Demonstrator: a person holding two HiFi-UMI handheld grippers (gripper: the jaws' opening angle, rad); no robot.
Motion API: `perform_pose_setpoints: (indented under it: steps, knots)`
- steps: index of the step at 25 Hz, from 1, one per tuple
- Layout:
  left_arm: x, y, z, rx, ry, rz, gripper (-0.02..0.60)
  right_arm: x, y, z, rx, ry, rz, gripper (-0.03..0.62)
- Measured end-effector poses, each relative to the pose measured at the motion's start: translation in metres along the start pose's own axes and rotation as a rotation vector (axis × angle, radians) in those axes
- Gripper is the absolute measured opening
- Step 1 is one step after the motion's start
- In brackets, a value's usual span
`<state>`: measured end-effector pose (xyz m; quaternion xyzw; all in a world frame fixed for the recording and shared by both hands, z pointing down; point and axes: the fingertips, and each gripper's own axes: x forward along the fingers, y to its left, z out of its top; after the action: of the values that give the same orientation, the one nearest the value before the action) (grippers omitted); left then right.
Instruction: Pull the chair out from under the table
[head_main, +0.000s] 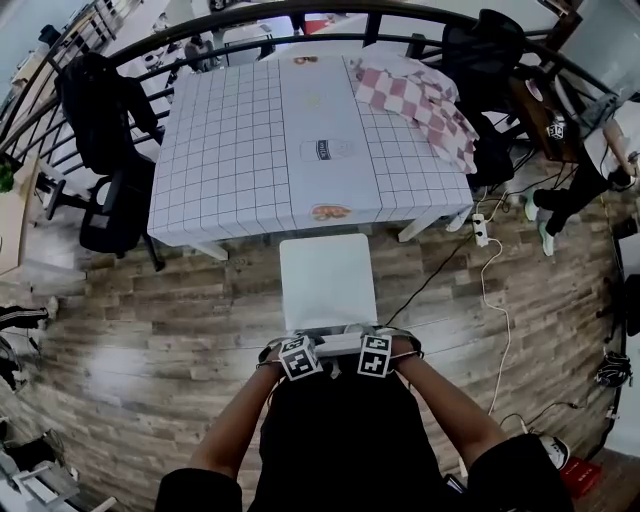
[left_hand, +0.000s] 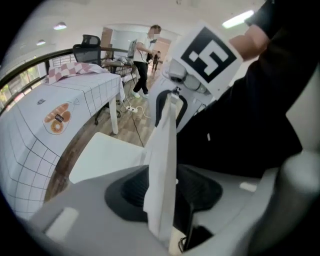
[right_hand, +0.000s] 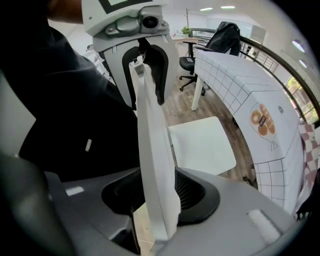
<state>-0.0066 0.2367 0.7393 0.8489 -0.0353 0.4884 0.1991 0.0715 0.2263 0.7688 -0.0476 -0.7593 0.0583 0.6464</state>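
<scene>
— Two bare forearms (head_main: 240, 435) and a dark top fill the bottom of the head view, reaching forward and down.

— What are the hands carrying?

— One tool each. The left hand-held gripper (head_main: 305, 343) and the right hand-held gripper (head_main: 372, 342) sit side by side, marker cubes facing up, at the top edge of a white chair (head_main: 328, 280).

— Are they clamped on it?

— No. In each gripper view the thin white backrest (right_hand: 152, 165) stands upright between the jaws. Both pairs of jaws are spread wide, with dark gaps showing beside the panel, so neither one grips it.

— Where is the chair?

— It stands on the wooden floor (head_main: 150, 320), straight ahead of the person, with its square seat fully in view. The seat's far edge lies just at the near edge of the surface (head_main: 220, 150). That surface is covered by a white grid-patterned cloth with a plain strip down the middle.

— Anything else nearby?

— A red-and-white checked cloth (head_main: 425, 100) lies crumpled at the surface's far right corner. A black office chair (head_main: 105, 150) stands at its left side. A white power strip (head_main: 480, 230) lies on the floor near the right leg, with a white cable (head_main: 495, 320) trailing from it. Another person (head_main: 580, 190) is at the right edge.
</scene>
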Motion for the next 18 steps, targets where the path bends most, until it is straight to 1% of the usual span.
perform_pose_setpoints:
  steps: [2, 4, 6, 7, 8, 10, 11, 12, 13, 15, 16, 18]
  knots:
    - [-0.018, 0.005, 0.012, -0.063, -0.123, 0.006, 0.178, -0.01, 0.0, 0.0, 0.021, -0.022, 0.004, 0.178]
    - [-0.041, 0.017, 0.026, -0.147, -0.261, 0.034, 0.176, -0.024, -0.002, 0.003, 0.002, -0.056, -0.004, 0.187]
    - [-0.064, 0.029, 0.037, -0.215, -0.365, 0.07, 0.166, -0.039, -0.006, 0.008, -0.02, -0.107, -0.025, 0.183]
    - [-0.075, 0.032, 0.04, -0.216, -0.388, 0.092, 0.155, -0.046, -0.01, 0.01, -0.019, -0.136, -0.043, 0.17]
    - [-0.083, 0.033, 0.042, -0.189, -0.391, 0.118, 0.148, -0.054, -0.015, 0.012, -0.009, -0.166, -0.059, 0.146]
    - [-0.097, 0.033, 0.048, -0.113, -0.382, 0.17, 0.146, -0.072, -0.026, 0.018, 0.025, -0.229, -0.078, 0.143]
    - [-0.105, 0.034, 0.052, -0.101, -0.397, 0.193, 0.146, -0.083, -0.032, 0.022, 0.046, -0.266, -0.088, 0.143]
    - [-0.114, 0.035, 0.059, -0.114, -0.434, 0.211, 0.146, -0.095, -0.038, 0.027, 0.071, -0.309, -0.099, 0.138]
    - [-0.124, 0.037, 0.067, -0.147, -0.49, 0.226, 0.145, -0.108, -0.045, 0.031, 0.101, -0.358, -0.109, 0.133]
    - [-0.146, 0.04, 0.084, -0.23, -0.622, 0.254, 0.125, -0.135, -0.057, 0.042, 0.164, -0.469, -0.139, 0.121]
    - [-0.156, 0.04, 0.09, -0.261, -0.684, 0.273, 0.117, -0.149, -0.062, 0.048, 0.188, -0.527, -0.165, 0.114]
    - [-0.173, 0.042, 0.099, -0.282, -0.77, 0.338, 0.114, -0.176, -0.071, 0.058, 0.214, -0.647, -0.237, 0.092]
